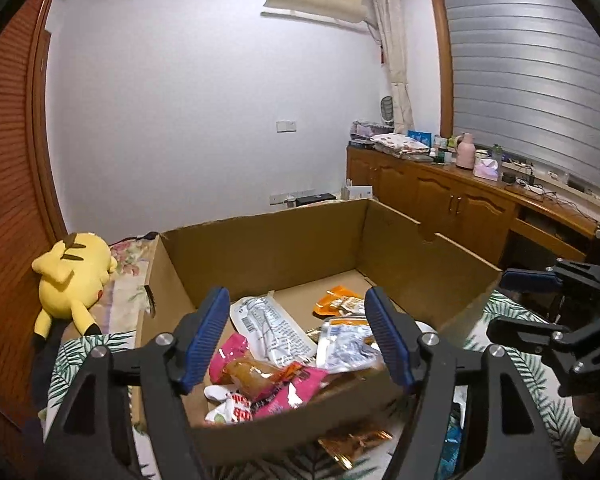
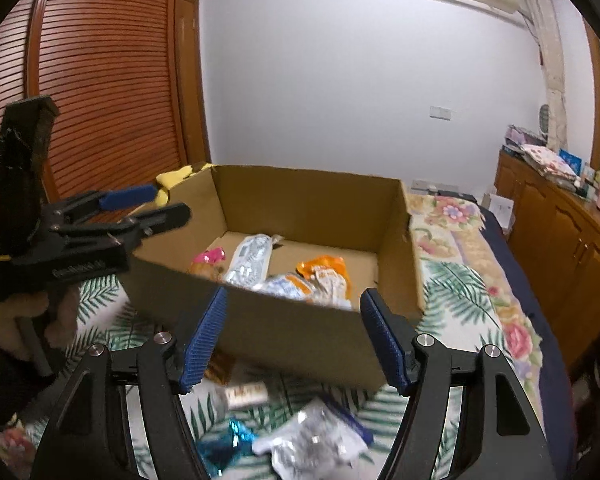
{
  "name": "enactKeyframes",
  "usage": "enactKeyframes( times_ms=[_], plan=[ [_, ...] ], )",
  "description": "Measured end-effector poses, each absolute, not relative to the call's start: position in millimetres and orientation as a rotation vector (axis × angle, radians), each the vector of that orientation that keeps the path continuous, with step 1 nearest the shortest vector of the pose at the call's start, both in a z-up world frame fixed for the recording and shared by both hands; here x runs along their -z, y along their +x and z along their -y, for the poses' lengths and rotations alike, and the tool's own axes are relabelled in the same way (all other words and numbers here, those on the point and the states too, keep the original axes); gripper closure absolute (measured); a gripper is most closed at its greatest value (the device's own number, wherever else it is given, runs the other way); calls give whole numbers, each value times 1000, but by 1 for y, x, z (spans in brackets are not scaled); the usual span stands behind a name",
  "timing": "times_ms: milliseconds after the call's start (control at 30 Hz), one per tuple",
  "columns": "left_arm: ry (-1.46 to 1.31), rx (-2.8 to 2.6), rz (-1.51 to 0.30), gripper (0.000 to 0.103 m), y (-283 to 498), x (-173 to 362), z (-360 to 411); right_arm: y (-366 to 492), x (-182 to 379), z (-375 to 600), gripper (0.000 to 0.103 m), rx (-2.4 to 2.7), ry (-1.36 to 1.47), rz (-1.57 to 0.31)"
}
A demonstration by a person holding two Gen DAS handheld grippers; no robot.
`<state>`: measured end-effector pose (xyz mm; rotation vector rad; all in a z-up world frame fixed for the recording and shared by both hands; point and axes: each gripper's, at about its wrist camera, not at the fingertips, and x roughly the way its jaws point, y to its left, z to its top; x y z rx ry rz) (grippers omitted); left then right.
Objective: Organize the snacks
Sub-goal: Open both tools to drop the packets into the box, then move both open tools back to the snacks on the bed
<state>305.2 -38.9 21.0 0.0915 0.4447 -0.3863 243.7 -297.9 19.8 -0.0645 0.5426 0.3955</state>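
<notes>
Both grippers stood released and empty: the left gripper (image 1: 298,340) hovered over the near edge of the box (image 1: 268,240), while the right gripper (image 2: 294,340) hung over the bed (image 2: 464,280) just short of the box's near wall. Sorting looked partly done. Several packets already lay inside, among them a pink packet (image 1: 288,384), a white pouch (image 1: 268,324) and an orange packet (image 1: 336,300). At least three remained on the bed near the box: a silver packet (image 2: 312,440), a blue wrapper (image 2: 232,444) and a blurred tan one (image 2: 246,394). Print and a barcode showed on the white pouch, but no brand could be read.
</notes>
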Motion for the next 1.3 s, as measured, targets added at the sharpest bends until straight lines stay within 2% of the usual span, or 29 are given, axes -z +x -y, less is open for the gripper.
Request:
enactKeyframes(
  times_ms=[267, 600, 967, 1300],
  plan=[
    [128, 401, -466, 32, 268, -22, 43, 226, -3, 312, 32, -357, -41, -595],
    [144, 405, -559, 32, 232, 4, 57, 206, 21, 316, 32, -364, -41, -670],
    [117, 335, -663, 32, 201, 27, 62, 205, 36, 326, 21, -370, -39, -728],
    [108, 342, -727, 32, 194, 42, 78, 221, 46, 331, 18, -346, -25, -790]
  ],
)
